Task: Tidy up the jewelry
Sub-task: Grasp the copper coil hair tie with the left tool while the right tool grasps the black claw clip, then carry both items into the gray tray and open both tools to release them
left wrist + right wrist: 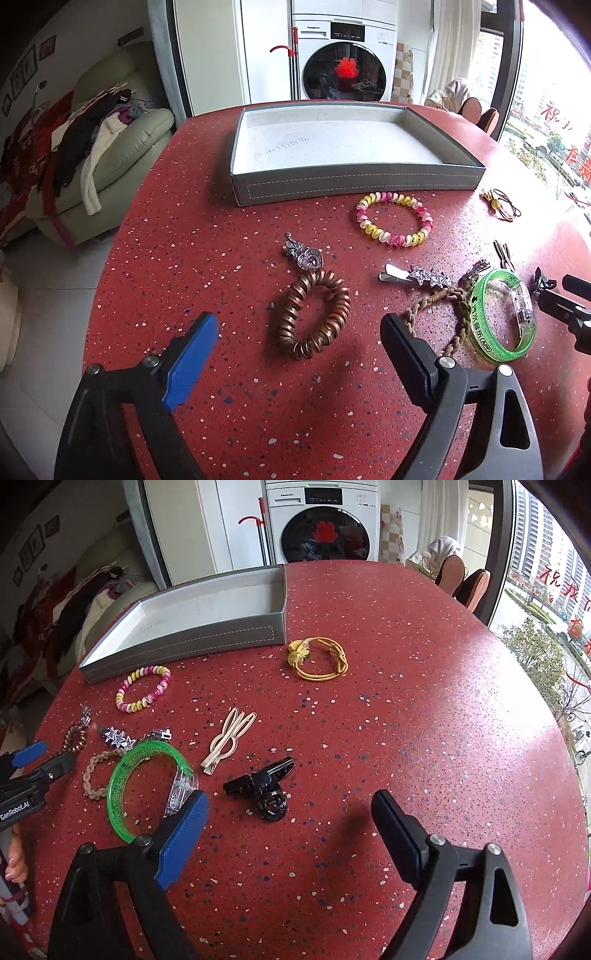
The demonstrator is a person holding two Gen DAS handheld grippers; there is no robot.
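Grippers first: we see the left gripper (299, 332) with its blue pad (190, 363) and black pad (406, 360) spread wide, holding nothing, hovering over a copper coil bracelet (314, 315) that lies between them on the table. We find the right gripper (290, 821) likewise spread wide and empty, its blue pad just beside a green translucent bangle (147, 786), with a black claw clip (264, 786) lying just ahead of the gap. Outward from the left gripper we note a silver heart charm (304, 254) touching the copper coil, a star-studded hair clip (417, 275), a braided rope bracelet (443, 314) overlapped by the bangle, and a pink-and-yellow spiral hair tie (393, 219). Outward from the right gripper we note a cream hair clip (229, 740) and, farther on, a yellow elastic hair tie (317, 659) near the tray's corner. Farthest from both grippers stands the grey jewelry tray (354, 184), a shallow rectangular box with stitched walls and a pale lining; we see nothing lying in it, and all the pieces rest outside it. These objects lie on a round red speckled table (424, 720). Beyond it we observe a white front-loading washing machine (345, 59), a pale green sofa (125, 144) heaped with clothes, and a large window (546, 602) at the right.
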